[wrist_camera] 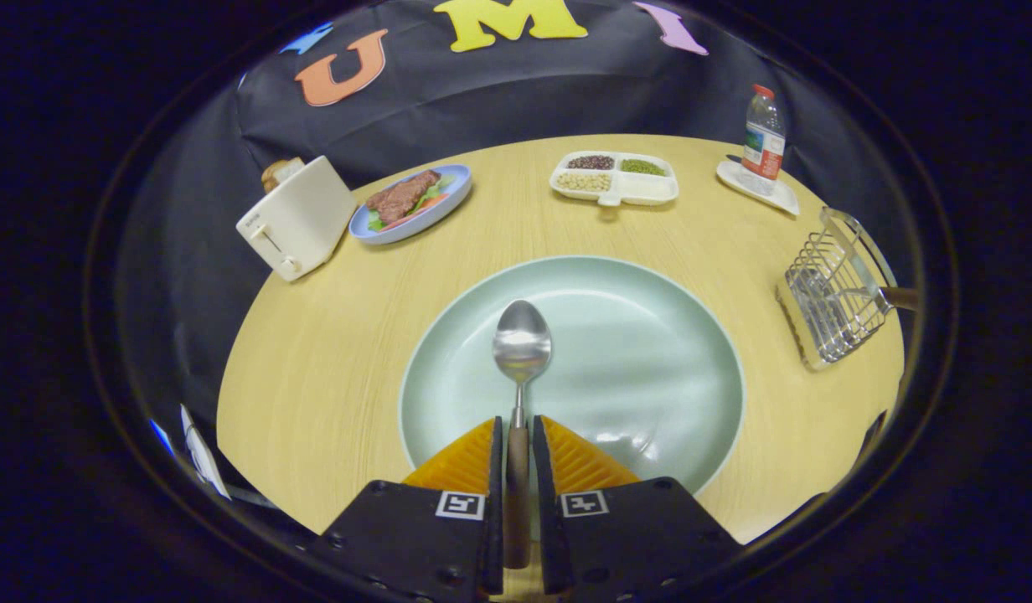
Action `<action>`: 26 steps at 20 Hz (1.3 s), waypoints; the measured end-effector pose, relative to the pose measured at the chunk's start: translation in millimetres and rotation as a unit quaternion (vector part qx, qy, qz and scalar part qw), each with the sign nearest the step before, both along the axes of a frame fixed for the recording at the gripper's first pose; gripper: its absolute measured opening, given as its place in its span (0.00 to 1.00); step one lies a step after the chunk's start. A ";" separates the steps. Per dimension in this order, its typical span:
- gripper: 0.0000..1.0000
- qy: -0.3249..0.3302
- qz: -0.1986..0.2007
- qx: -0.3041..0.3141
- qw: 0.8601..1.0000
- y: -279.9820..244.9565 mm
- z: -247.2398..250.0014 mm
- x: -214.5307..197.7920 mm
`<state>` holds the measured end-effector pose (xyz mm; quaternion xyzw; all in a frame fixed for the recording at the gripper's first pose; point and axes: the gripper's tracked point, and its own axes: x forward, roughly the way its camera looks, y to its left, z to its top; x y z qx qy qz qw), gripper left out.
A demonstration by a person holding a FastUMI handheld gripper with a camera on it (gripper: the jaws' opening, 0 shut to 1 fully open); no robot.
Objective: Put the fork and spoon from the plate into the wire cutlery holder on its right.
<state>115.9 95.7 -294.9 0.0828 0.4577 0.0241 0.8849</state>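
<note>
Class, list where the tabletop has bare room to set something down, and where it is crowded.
Gripper shut on spoon over plate. Bare wood: between plate and toaster; between plate and wire holder. Crowded: far edge, with meat dish, divided tray, bottle.

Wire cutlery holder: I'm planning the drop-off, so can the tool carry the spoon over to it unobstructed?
Probably yes. The tool is shut on the spoon above the plate, and only bare table lies between the plate and the wire cutlery holder, where a handle already sticks out.
</note>
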 end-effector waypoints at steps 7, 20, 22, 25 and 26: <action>0.01 0.002 0.019 -0.043 0.999 -4.5 -0.7 0.0; 0.01 -0.069 0.008 -0.009 0.998 -50.4 89.0 -18.2; 0.01 -0.080 -0.004 -0.006 0.997 -73.7 106.6 -24.5; 0.01 -0.096 -0.021 -0.002 0.995 -113.4 134.8 -34.2; 0.01 -0.099 -0.027 -0.006 0.995 -130.0 141.9 -38.0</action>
